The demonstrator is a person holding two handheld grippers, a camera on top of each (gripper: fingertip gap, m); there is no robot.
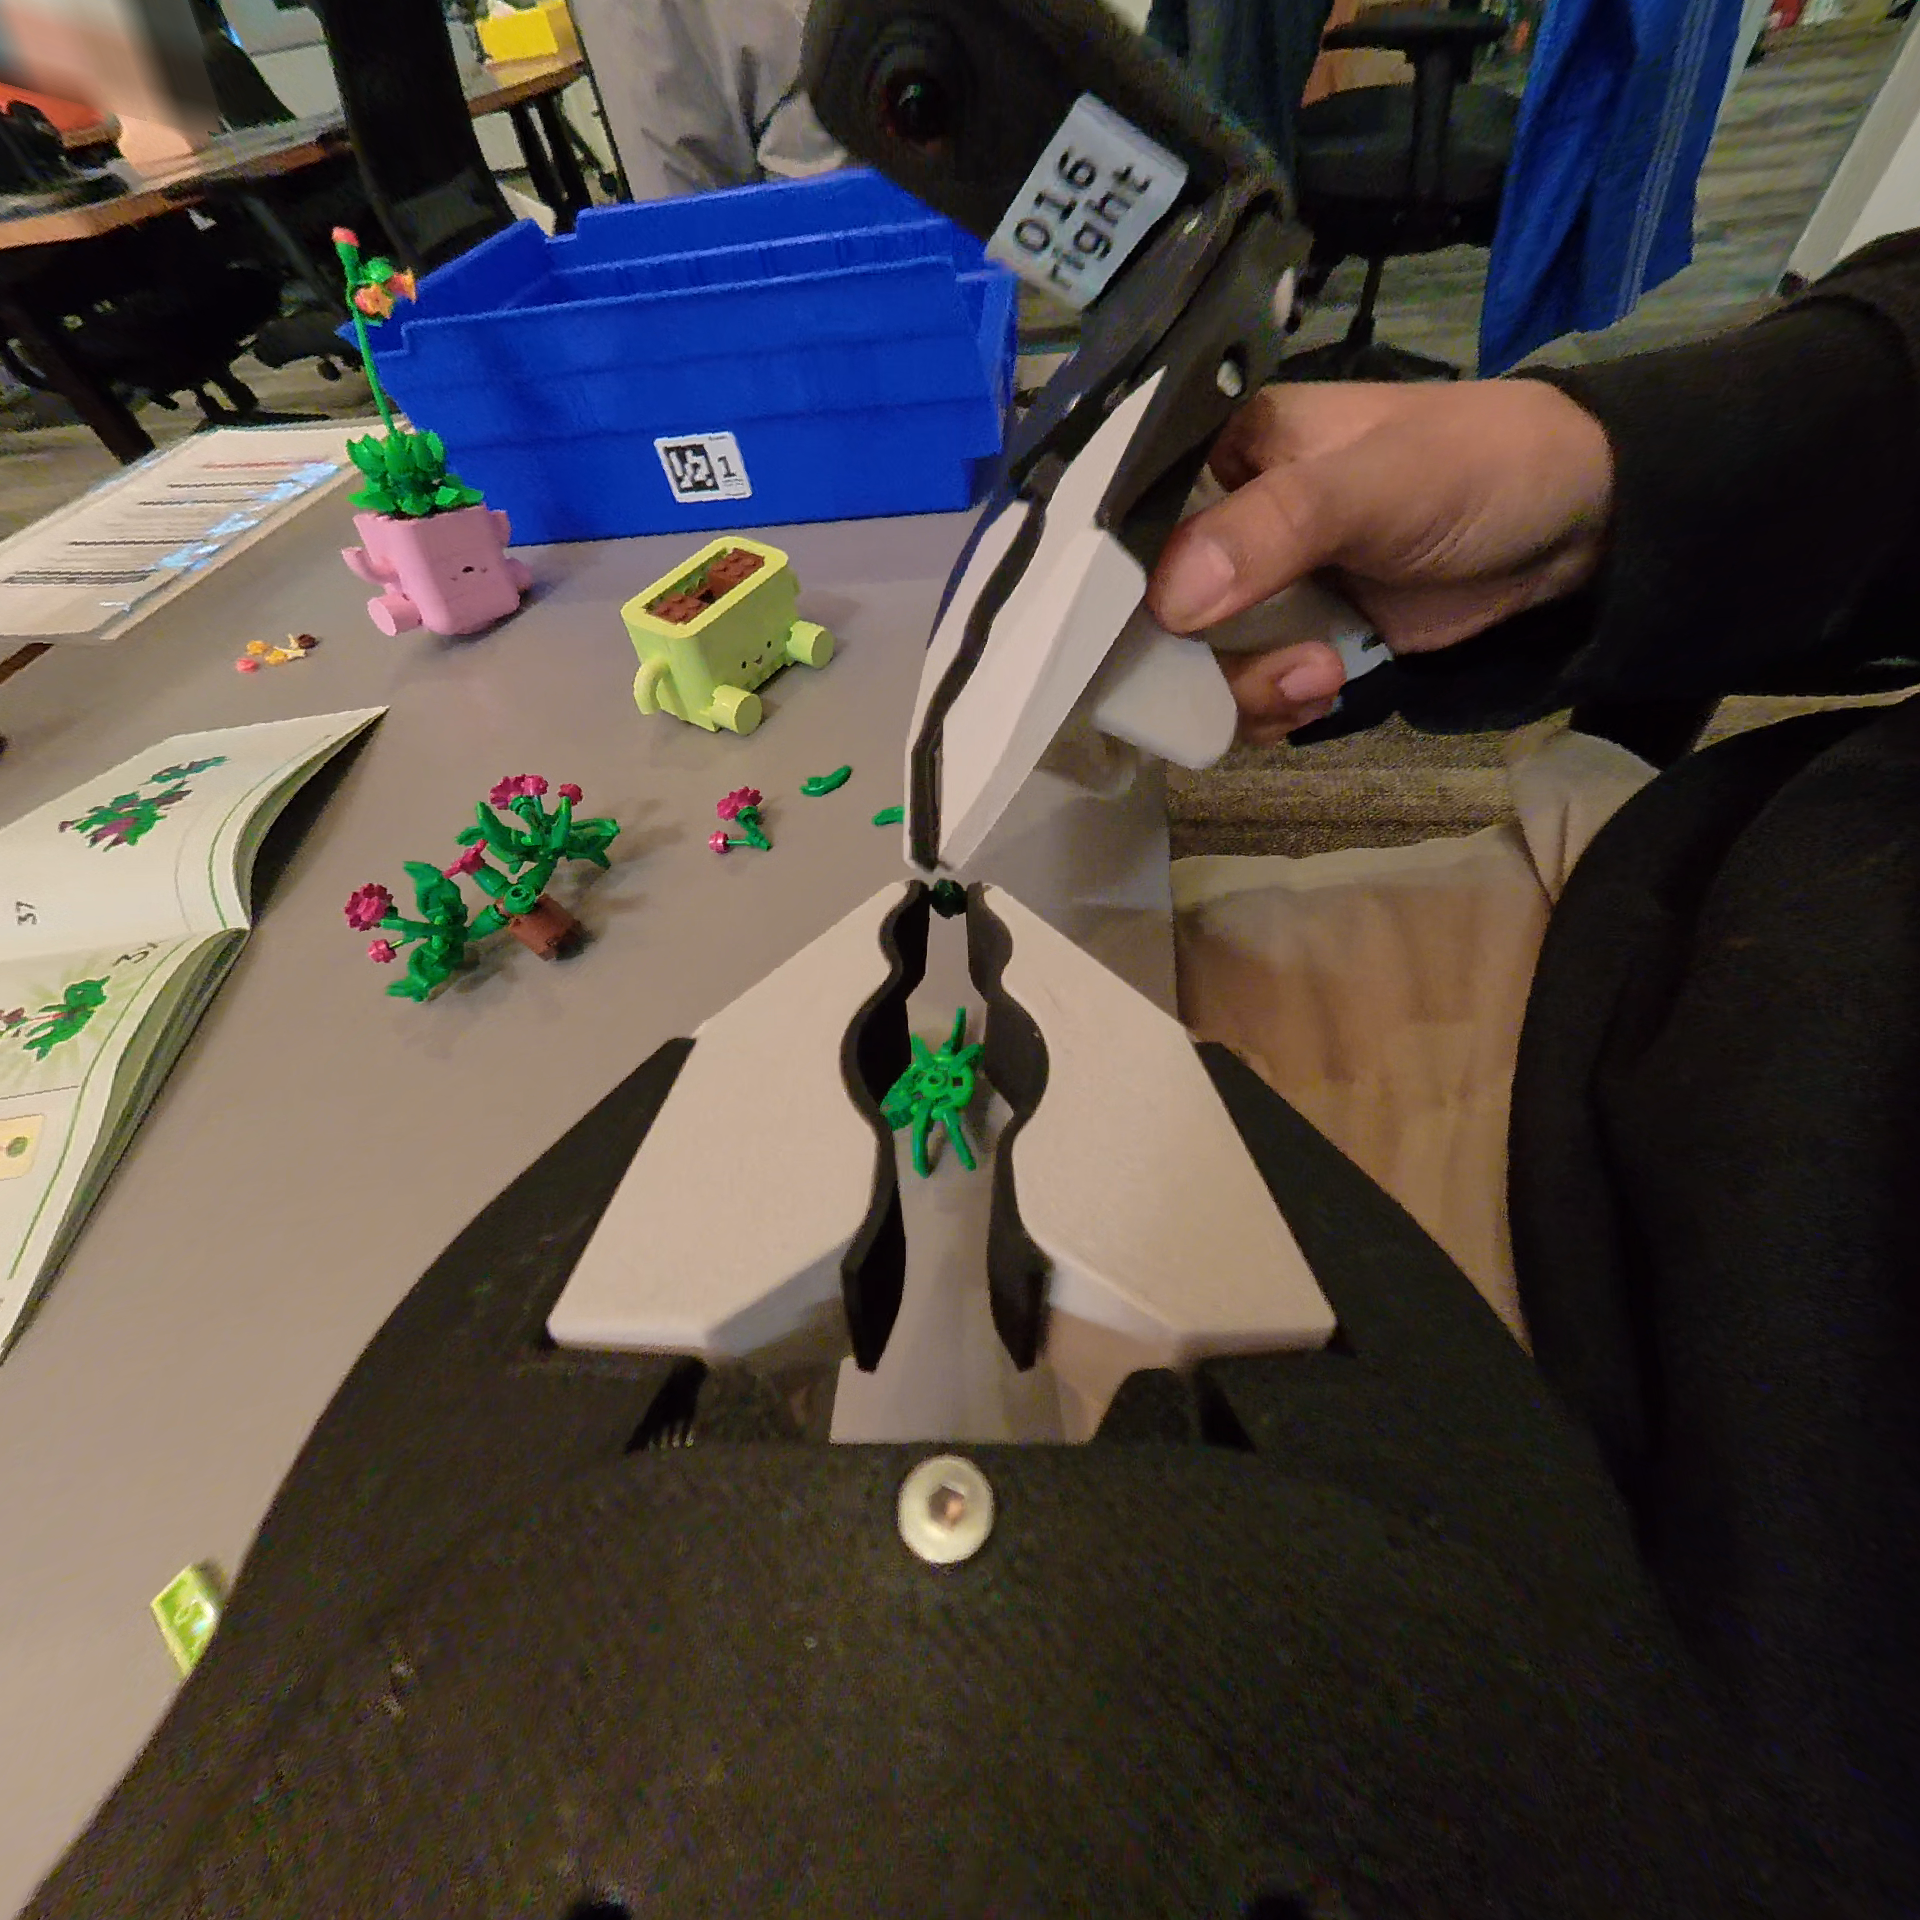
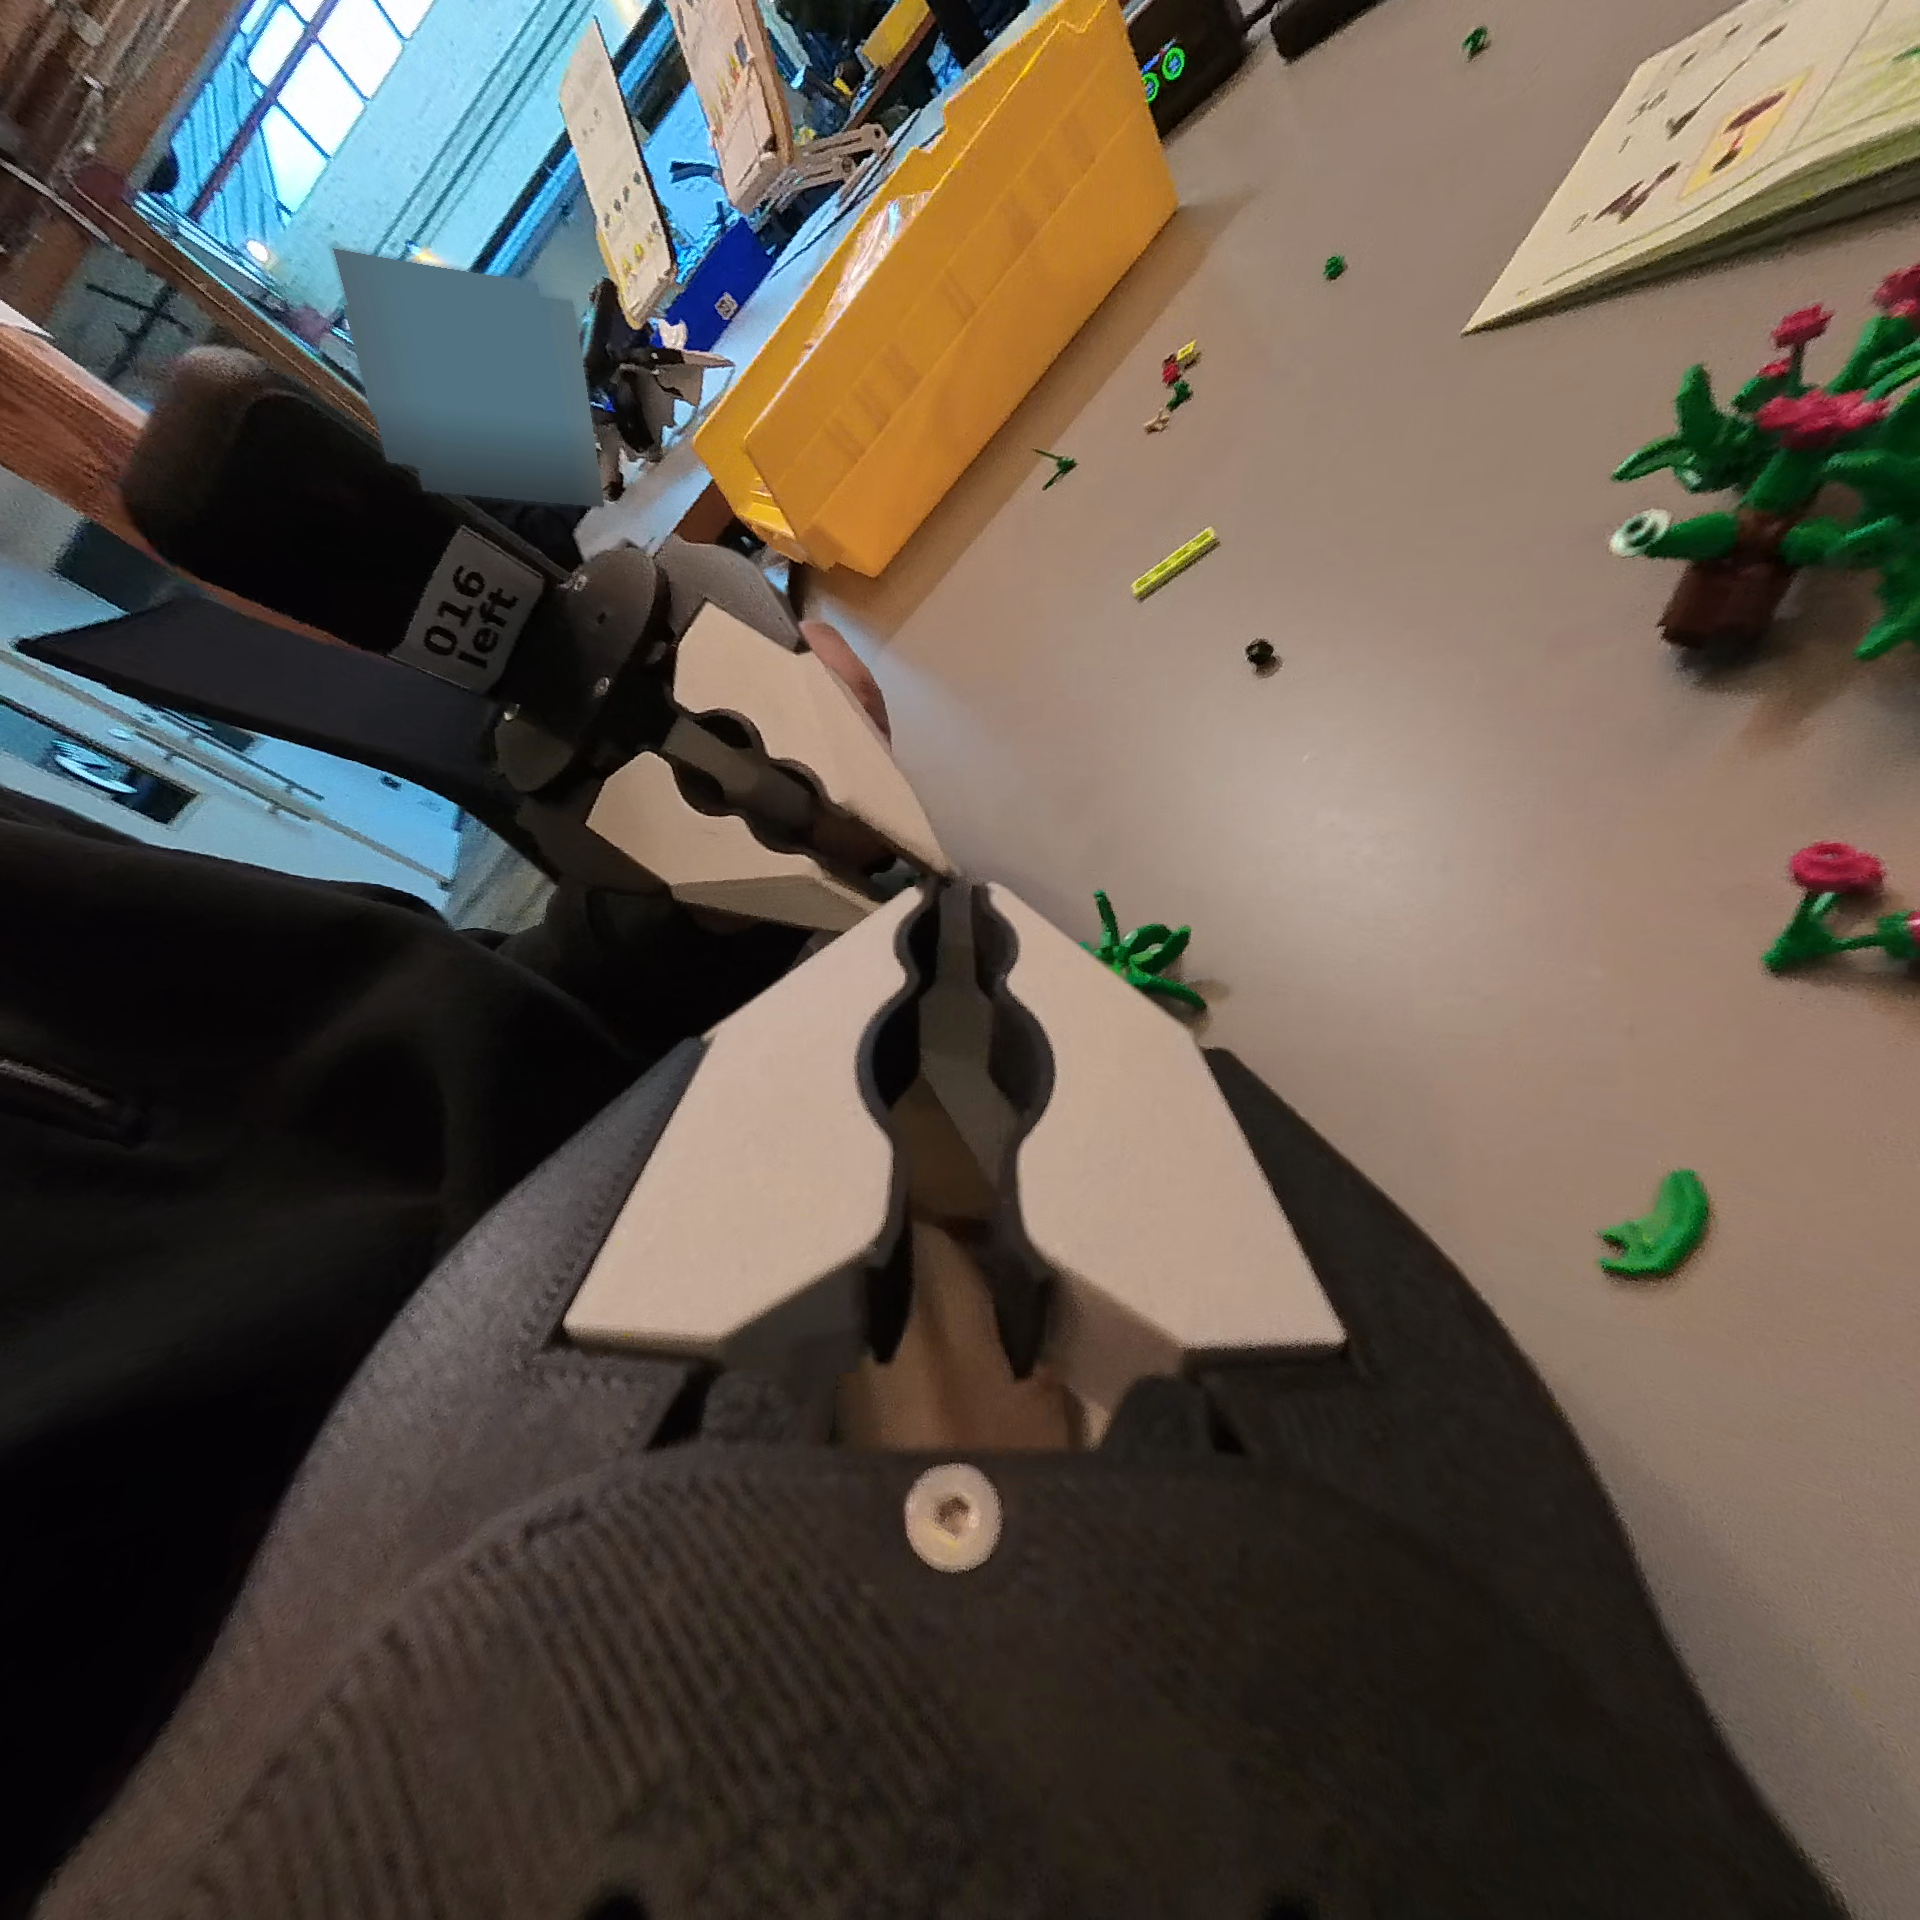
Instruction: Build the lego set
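My left gripper [image 1: 943, 896] is shut on a small dark green piece [image 1: 943, 900] and holds it above the grey table's [image 1: 312, 1195] near edge. My right gripper [image 2: 948, 891] comes down from above in the left wrist view [image 1: 928, 860]. Its fingertips are together and sit right against that piece; I cannot tell if they pinch it. The left gripper [image 2: 920, 873] meets it tip to tip in the right wrist view. A green spiky leaf piece [image 1: 930, 1091] lies on the table below the jaws. A half-built plant with magenta flowers [image 1: 488, 883] lies to the left.
A lime pot [image 1: 717, 634], a pink pot with a plant [image 1: 436, 566] and a blue bin [image 1: 707, 343] stand farther back. An open instruction booklet [image 1: 104, 935] lies at the left. A yellow bin [image 2: 935, 301], a loose flower stem [image 2: 1839, 904] and a green leaf [image 2: 1657, 1226] are on the table. Only a small space, under 4 cm, lies between the two pairs of fingers. Left tips and right tips are each some 12 cm from the green leaf [image 2: 1657, 1226].
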